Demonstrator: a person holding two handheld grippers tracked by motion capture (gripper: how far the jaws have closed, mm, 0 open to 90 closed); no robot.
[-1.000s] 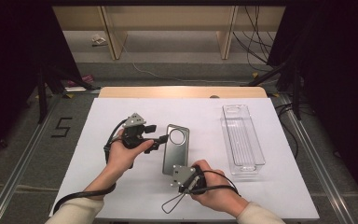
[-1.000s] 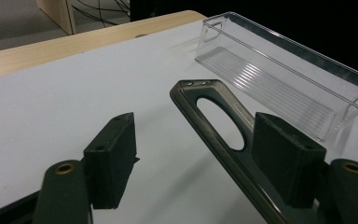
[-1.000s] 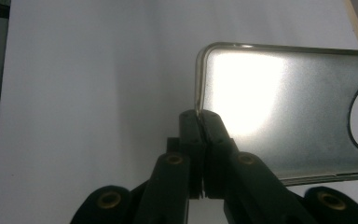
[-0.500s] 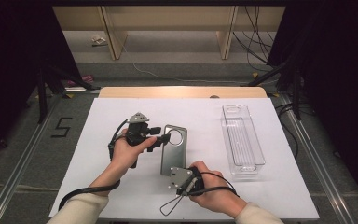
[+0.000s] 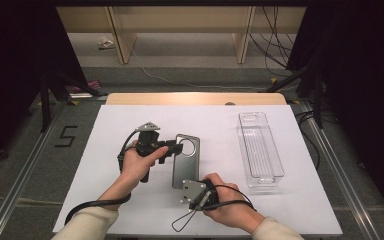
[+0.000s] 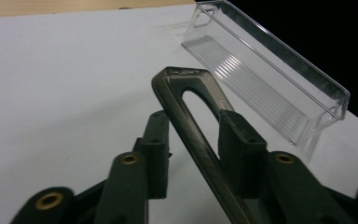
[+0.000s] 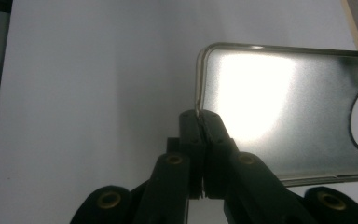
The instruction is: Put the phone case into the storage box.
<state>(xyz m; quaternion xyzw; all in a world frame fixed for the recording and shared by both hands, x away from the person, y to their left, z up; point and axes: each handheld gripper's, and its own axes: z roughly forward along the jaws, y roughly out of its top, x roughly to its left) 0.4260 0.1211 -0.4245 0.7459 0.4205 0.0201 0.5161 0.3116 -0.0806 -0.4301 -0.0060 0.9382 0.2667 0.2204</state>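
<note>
Nearest the person, the right hand (image 5: pixel 232 207) holds the right gripper (image 5: pixel 196 190) low over the white table (image 5: pixel 105 150), its cable looping toward the front edge. Its jaws are pressed tight together on the near short edge of a grey phone case (image 5: pixel 184 165), pinching the thin rim right at a corner (image 7: pixel 199 112).

A little farther in, the left hand (image 5: pixel 135 165) brings the left gripper (image 5: pixel 172 149) in from the left side. Its jaws stand apart, one on each side of the case's long edge near the round camera hole; the left gripper view shows the case (image 6: pixel 193 121) tilted up on edge between the two fingers (image 6: pixel 156 149), with a gap on either side, so nothing is clamped there.

The case lies near the middle of the table, long side pointing away from the person, far end with the hole.

Well off to the right sits a clear plastic tray (image 5: pixel 260 147), long and narrow, empty, parallel to the case.
</note>
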